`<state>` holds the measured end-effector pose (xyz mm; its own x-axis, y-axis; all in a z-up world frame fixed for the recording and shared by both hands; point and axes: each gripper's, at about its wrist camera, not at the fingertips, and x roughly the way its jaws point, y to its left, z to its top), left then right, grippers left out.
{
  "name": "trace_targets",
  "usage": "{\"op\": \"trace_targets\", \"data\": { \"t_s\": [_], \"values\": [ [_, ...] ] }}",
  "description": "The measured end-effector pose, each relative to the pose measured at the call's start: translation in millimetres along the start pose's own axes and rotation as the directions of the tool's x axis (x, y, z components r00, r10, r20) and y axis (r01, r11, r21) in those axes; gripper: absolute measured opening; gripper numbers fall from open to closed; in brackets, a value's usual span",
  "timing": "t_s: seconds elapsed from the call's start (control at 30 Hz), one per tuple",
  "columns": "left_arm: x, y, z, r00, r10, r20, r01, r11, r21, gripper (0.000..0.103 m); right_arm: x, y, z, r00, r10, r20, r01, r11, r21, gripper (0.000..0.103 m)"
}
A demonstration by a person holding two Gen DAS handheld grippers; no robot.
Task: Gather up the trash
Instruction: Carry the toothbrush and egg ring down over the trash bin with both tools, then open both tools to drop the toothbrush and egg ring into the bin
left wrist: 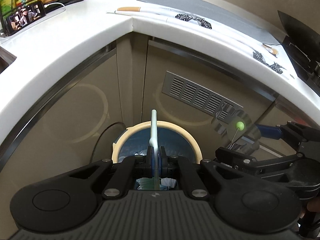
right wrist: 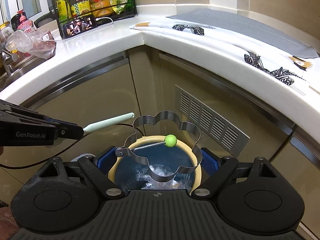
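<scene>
Trash bin [right wrist: 197, 146], cream-rimmed with a blue liner, stands on the floor in the corner below the white surface [right wrist: 112, 46], right under both tongs; crumpled plastic and paper lie inside it. The left tongs [left wrist: 155, 156] are clamped on a pale green tool [left wrist: 154, 128], whose handle sticks up and forward above the bin's rim [left wrist: 176, 125]; in the right wrist view the same tool [right wrist: 109, 123] points out sideways from the left tongs [right wrist: 80, 132]. The right tongs [right wrist: 158, 161] are clamped on a flower-shaped metal ring [right wrist: 160, 120], pads pressing its two sides, so the ring hangs over the bin's mouth. A thin wire with a green ball [right wrist: 170, 140] crosses the ring. From the left wrist the ring [left wrist: 236, 124] and right tongs [left wrist: 246, 140] sit just right of the bin. On the surface lie a patterned cloth [right wrist: 230, 40] and a grey mat [right wrist: 250, 26]; a phone [right wrist: 79, 27] leans against a rack of bottles [right wrist: 80, 4].
</scene>
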<state>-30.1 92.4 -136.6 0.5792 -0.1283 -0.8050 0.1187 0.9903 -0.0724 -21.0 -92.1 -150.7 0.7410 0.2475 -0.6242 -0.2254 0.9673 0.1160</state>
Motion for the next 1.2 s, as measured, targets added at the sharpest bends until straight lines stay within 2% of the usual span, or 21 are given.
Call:
{"op": "trace_targets", "data": {
  "t_s": [0.87,1.2],
  "values": [
    [41.0,9.3,-2.5,0.997,0.012,-0.078,-0.015,0.999,-0.037,0.003,43.8,-6.3,-10.6,0.994,-0.028,-0.104,0.027,1.000,-0.014,0.090],
    [84.8,12.8,-3.5,0.988,0.022,-0.150,-0.027,0.999,-0.033,0.003,86.4,-12.3,-18.4,0.984,-0.034,-0.175,0.032,0.999,-0.014,0.090]
  ]
}}
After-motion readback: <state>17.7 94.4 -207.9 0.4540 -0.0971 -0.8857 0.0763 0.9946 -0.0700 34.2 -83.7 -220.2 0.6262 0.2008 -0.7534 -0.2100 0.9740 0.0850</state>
